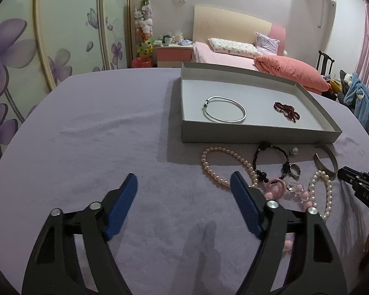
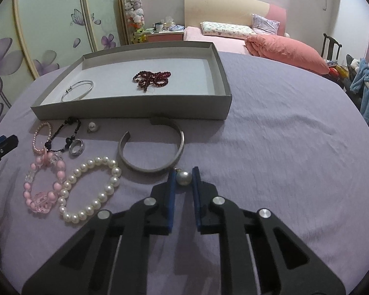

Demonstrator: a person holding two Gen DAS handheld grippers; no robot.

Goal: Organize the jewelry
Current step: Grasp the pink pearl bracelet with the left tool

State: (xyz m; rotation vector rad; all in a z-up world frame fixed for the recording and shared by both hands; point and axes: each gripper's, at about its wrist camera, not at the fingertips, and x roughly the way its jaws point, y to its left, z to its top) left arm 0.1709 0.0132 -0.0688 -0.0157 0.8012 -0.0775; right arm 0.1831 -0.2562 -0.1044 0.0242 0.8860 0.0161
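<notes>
Right gripper [image 2: 183, 178] pinches a grey pearl earring [image 2: 183, 178]; left gripper [image 1: 184, 184] gapes wide, empty. Inside the grey tray [image 2: 132, 110] at twelve o'clock: one silver bangle [image 2: 77, 90], one red bead strand [image 2: 152, 77]. On the purple cloth [image 2: 283, 135] toward ten: one open cuff [image 2: 152, 148], two pearl bracelets, one ring [image 2: 76, 147].

Both tools share one build. Left gripper [image 1: 184, 182]: matte black arms, each with a long triangular cut-out, running from the lower corners of the frame toward its centre. Two round silver pivot pins sit on each arm. Fingers [image 1: 129, 196] are flat blue pads with fine ribbed texture. Right gripper [image 2: 183, 180]: same black arms with cut-outs, same silver pins, blue pads [image 2: 171, 191] seen edge-on. At the right edge of the left wrist view, faint white lettering shows on its black side, unreadable.
</notes>
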